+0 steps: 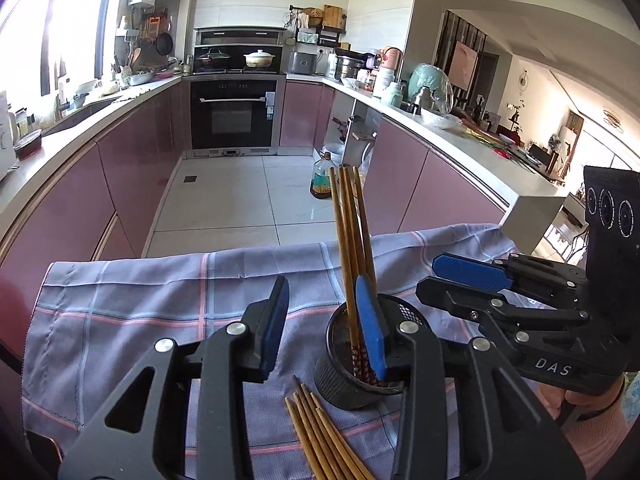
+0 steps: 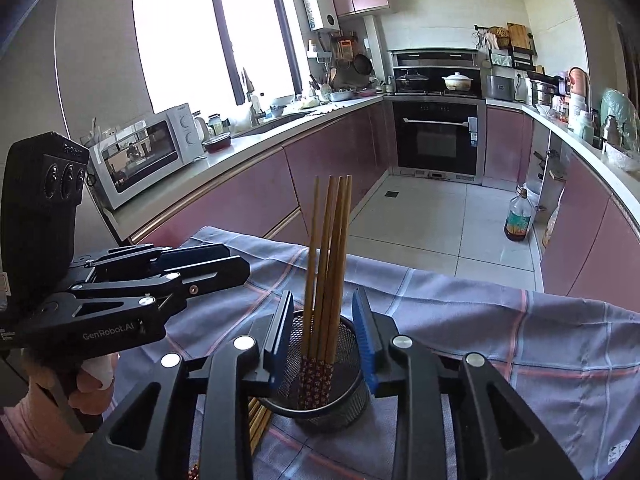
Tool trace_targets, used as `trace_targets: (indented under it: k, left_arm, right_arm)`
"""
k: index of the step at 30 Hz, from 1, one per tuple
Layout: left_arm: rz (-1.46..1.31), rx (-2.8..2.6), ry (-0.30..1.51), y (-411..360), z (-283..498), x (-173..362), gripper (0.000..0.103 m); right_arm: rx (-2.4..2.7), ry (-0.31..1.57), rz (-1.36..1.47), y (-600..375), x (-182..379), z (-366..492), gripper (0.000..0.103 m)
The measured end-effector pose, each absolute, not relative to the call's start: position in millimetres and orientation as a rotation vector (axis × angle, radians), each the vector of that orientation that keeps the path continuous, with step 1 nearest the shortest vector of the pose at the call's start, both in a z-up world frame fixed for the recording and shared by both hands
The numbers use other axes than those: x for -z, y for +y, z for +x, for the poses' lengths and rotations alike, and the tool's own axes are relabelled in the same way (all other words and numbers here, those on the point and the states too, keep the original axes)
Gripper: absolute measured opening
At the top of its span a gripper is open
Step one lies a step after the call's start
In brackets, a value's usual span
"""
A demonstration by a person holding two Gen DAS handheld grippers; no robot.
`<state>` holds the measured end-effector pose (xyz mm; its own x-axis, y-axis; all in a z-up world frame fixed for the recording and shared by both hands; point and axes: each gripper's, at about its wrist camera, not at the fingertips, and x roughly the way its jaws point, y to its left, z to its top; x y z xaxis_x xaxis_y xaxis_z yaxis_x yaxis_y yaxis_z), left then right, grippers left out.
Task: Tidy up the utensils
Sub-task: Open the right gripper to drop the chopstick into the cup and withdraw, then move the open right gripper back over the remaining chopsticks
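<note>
— On the checked cloth (image 2: 500, 328), near its front edge, stands a round black mesh cup (image 2: 320, 392), a fine wire weave with a smooth solid rim. Four slim wooden chopsticks (image 2: 328, 264) stand in it, nearly upright, tan along the shaft with dark red patterned ends down in the cup.

— And the loose ones?

— A bundle of loose chopsticks (image 1: 320, 432), the same tan wood with tapered tips, lies flat on the cloth just beside the cup, fanned a little.

— What about the grippers?

— Both are black plastic with silver rivets and ribbed blue pads. The right gripper (image 2: 323, 340) has its jaws partly apart, one on either side of the cup and the standing sticks; the pads sit close to the rim, but I cannot tell whether they touch it. The left gripper (image 1: 328, 328) is also part open, holding nothing; one finger comes in front of the cup and the other hangs over bare cloth.

— And the cloth?

— Soft woven fabric, grey-blue with pink and white lines, lightly creased, draped over the table.
</note>
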<state>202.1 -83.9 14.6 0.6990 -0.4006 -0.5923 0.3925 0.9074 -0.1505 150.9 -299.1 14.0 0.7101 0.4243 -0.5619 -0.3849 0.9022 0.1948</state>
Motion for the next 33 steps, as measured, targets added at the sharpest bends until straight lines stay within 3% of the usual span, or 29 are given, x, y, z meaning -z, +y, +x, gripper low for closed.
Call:
trace_targets:
  k: [20, 33]
  left_arm:
    - [0.003, 0.365, 0.560, -55, 118, 2, 0.050]
    - [0.012, 0.296, 0.702, -29, 99, 59, 0.052]
  right_arm:
    - [-0.522, 0.620, 0.076, -287, 2, 97, 0.035]
    - [-0.571, 0.808, 0.074, -266, 60, 86, 0.036]
